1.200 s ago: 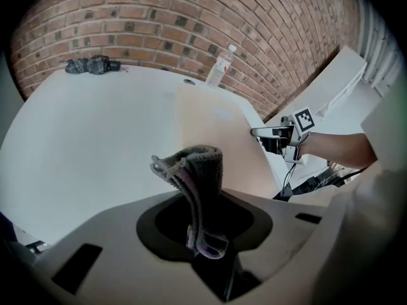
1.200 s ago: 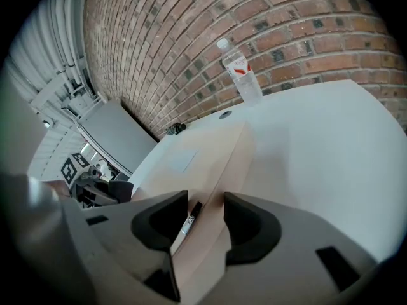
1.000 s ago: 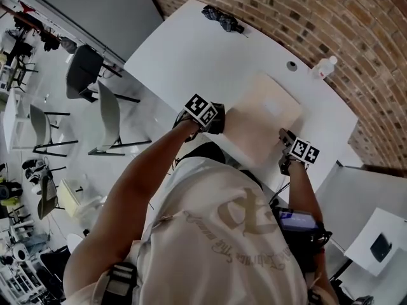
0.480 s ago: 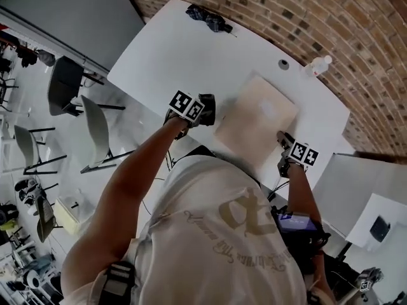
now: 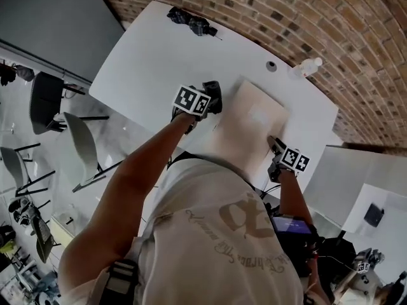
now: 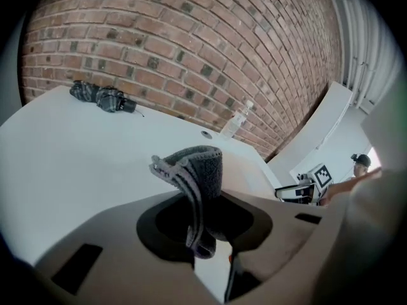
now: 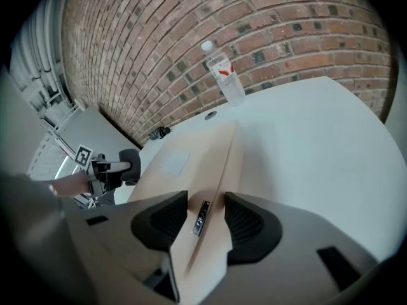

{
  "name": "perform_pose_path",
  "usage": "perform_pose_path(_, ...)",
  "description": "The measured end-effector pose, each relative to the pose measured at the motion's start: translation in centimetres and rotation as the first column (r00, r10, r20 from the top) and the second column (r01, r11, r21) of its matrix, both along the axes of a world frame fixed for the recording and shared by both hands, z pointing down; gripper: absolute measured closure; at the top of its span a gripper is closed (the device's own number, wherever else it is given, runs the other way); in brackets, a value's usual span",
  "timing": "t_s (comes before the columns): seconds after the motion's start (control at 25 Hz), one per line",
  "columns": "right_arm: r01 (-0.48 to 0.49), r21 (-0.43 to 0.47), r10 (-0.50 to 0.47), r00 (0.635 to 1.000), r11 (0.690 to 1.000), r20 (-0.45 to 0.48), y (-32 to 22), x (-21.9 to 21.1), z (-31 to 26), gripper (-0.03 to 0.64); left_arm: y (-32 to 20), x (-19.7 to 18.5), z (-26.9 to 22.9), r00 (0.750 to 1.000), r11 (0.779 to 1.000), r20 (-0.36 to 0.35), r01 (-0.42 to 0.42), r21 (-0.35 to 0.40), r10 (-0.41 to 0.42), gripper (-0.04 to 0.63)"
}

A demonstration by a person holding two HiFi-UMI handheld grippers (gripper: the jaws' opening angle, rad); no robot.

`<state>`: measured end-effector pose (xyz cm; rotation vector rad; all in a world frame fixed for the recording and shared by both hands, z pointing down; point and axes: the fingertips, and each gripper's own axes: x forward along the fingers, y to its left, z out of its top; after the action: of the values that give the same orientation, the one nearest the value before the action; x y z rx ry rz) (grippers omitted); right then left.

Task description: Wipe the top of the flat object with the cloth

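The flat object is a thin beige case lying on the white table. My left gripper hovers at its left edge, shut on a folded grey cloth that sticks up between the jaws. My right gripper is at the case's near right corner. In the right gripper view the case's edge, with a small metal clasp, runs between the two jaws, and both pads sit against it.
A clear water bottle stands at the table's far edge by the brick wall, near a round cable hole. A dark bundle lies at the far left corner. Chairs stand on the floor to the left.
The head view has swung, so everything sits lower left. My left gripper with the cloth has edged a little closer to the case's left edge. The right gripper keeps its place.
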<state>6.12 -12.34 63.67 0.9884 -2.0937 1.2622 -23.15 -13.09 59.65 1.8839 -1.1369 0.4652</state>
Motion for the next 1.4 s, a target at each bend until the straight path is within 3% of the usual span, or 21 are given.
perform_pose_path(0.28,0.005,-0.007,-0.005,0.999,1.000,-0.039,0.1,0.0,-0.2,0.428,-5.9,0.5,0.9,0.999,0.998,0.033,-0.016,0.059,0.014,0.491)
perform_pose_path(0.76,-0.030,0.002,0.030,0.999,1.000,-0.037,0.2,-0.1,-0.1,0.428,-11.8,2.5,4.2,0.982,0.991,0.144,-0.127,0.034,0.121,0.491)
perform_pose_path(0.84,-0.040,-0.008,0.039,0.999,0.999,-0.032,0.7,-0.1,0.0,0.428,-11.8,2.8,4.7,0.984,0.991,0.123,-0.134,0.016,0.131,0.491)
perform_pose_path(1.0,-0.056,-0.012,0.055,0.998,0.998,-0.013,0.6,0.3,-0.1,0.428,-12.3,4.1,4.3,0.990,0.990,0.004,-0.141,0.023,0.141,0.492)
perform_pose_path(1.16,-0.050,-0.019,0.050,0.999,0.999,-0.015,0.8,0.3,0.0,0.428,-11.9,5.3,3.4,0.976,0.980,-0.097,-0.192,0.048,0.195,0.492)
perform_pose_path(1.4,-0.052,-0.015,0.052,0.999,0.999,-0.012,0.8,0.2,-0.1,0.426,-11.2,6.0,2.9,0.951,0.967,-0.177,-0.252,0.039,0.255,0.494)
